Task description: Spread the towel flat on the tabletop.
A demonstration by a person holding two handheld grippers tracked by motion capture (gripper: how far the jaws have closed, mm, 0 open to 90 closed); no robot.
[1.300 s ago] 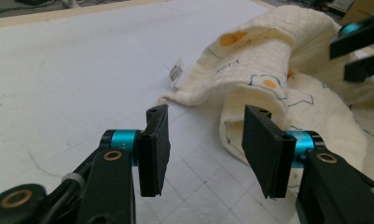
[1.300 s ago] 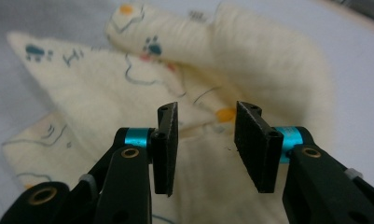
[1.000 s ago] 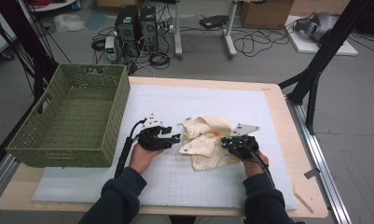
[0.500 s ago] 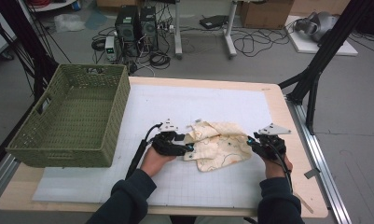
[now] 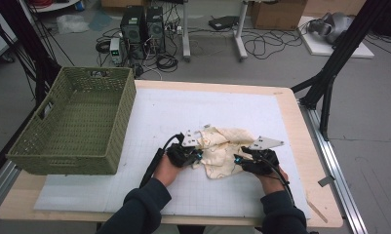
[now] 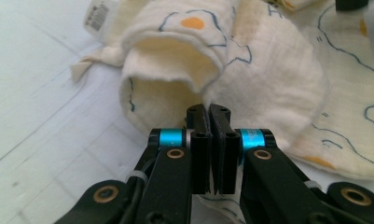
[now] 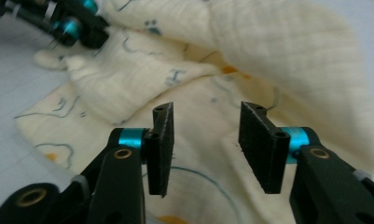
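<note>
A workshop floor strewn with cables and computer towers lies behind a wooden table [image 5: 300,126] covered by a white gridded mat [image 5: 149,117]. At the mat's left edge stands a green woven basket [image 5: 71,126], in the same place as a second ago. Just right of it the left gripper [image 5: 195,157] sits at the left edge of the cream cloth [image 5: 222,148], having slid rightward with the hand since the earliest frame; its jaws have just been closing and now stand pressed together, and the left gripper view shows a thin edge of the cloth [image 6: 268,84] pinched between them. The cloth, printed with blue outlines and orange spots, lies crumpled near the mat's front middle, between the two hands, bunched narrower than before. On the right, the right gripper [image 5: 238,160] has come back in toward the cloth's right edge after standing farther out half a second ago; its jaws have just been opening and stand apart in the right gripper view [image 7: 212,140], with cloth [image 7: 268,56] beneath and beyond them but nothing gripped.
</note>
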